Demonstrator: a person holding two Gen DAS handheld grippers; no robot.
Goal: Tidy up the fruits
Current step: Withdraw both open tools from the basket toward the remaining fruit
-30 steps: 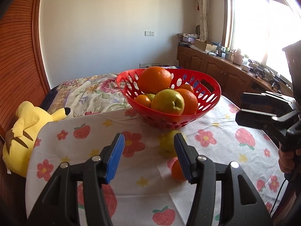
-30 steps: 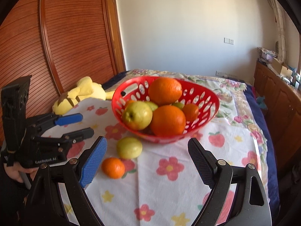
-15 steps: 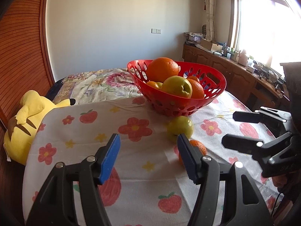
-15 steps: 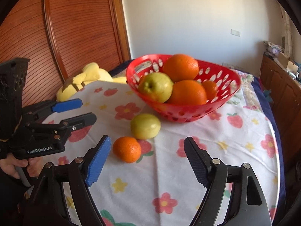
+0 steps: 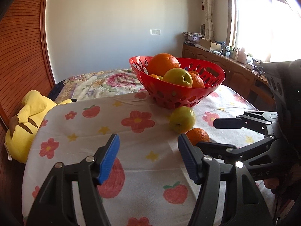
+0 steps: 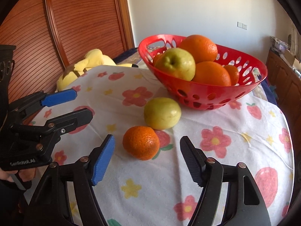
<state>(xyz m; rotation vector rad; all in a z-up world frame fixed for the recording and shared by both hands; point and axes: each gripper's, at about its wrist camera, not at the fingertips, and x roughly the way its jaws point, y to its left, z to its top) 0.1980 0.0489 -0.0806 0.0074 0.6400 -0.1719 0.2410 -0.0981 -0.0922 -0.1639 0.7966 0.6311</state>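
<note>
A red slotted basket (image 5: 214, 73) (image 6: 250, 79) holds several oranges and a yellow-green apple (image 5: 177, 77) (image 6: 175, 64). On the flowered cloth in front of it lie a loose yellow-green apple (image 5: 182, 119) (image 6: 162, 113) and a small orange (image 5: 198, 135) (image 6: 141, 142), touching each other. My right gripper (image 6: 147, 160) is open, low over the cloth, its fingers just short of the small orange; it also shows in the left wrist view (image 5: 212, 133). My left gripper (image 5: 148, 156) is open and empty, left of the fruit; it also shows in the right wrist view (image 6: 82, 104).
The table (image 5: 79, 128) carries a white cloth printed with flowers and strawberries. A yellow plush toy (image 5: 26, 120) (image 6: 84, 66) lies off its far left edge by a wooden panelled wall. A bed with a flowered cover (image 5: 105, 82) and a cluttered wooden counter (image 5: 225, 60) lie beyond.
Both grippers have dropped lower and drawn nearer the table. My right gripper has closed in on the small orange, which now sits between its open fingers' line. Nothing was gripped.
</note>
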